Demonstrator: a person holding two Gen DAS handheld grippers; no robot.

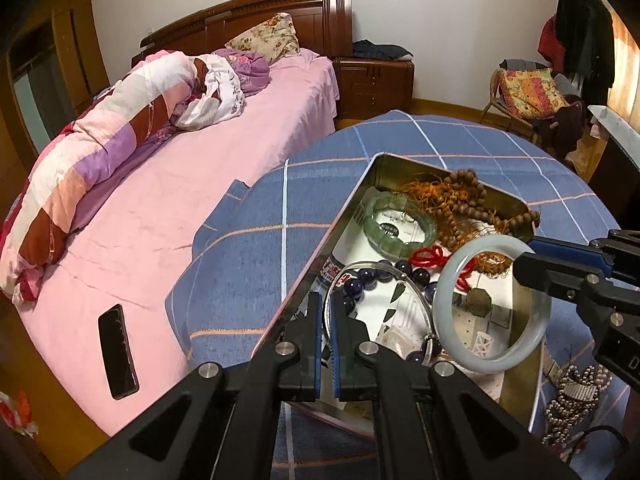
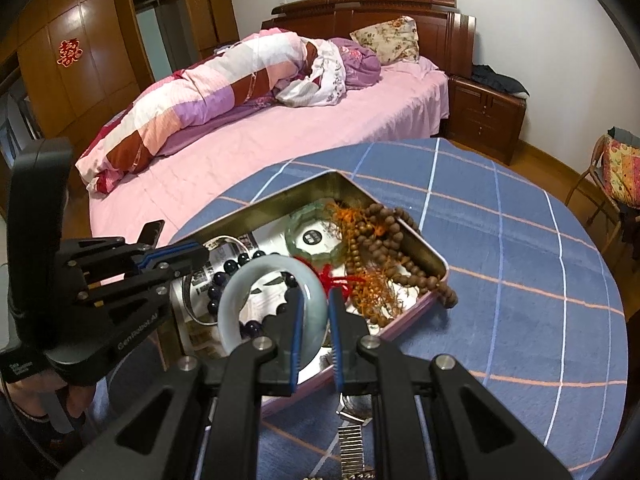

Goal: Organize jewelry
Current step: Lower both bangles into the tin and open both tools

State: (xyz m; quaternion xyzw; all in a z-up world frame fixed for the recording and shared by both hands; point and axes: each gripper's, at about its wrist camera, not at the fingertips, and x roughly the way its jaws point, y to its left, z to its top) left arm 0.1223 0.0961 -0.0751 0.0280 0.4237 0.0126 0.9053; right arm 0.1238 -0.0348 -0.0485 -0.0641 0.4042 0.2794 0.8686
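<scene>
An open metal tin (image 1: 352,200) (image 2: 430,254) stands on the blue checked table. In it lie a green jade bracelet (image 1: 384,240) (image 2: 296,244), brown wooden beads (image 1: 472,196) (image 2: 384,240), dark purple beads (image 1: 368,280) (image 2: 232,268) and a red knot (image 1: 428,258). My left gripper (image 1: 328,320) (image 2: 192,254) is shut on a thin clear bangle (image 1: 362,267) over the tin's near end. My right gripper (image 2: 316,316) (image 1: 520,258) is shut on a pale white-green jade bangle (image 1: 452,280) (image 2: 256,272), held upright above the tin.
A metal watch band and silver bead chain (image 1: 576,392) lie on the table right of the tin; the watch (image 2: 352,436) shows under my right gripper. A black phone (image 1: 118,356) lies on the pink bed (image 1: 160,208) beside the table. A chair (image 2: 616,184) stands far right.
</scene>
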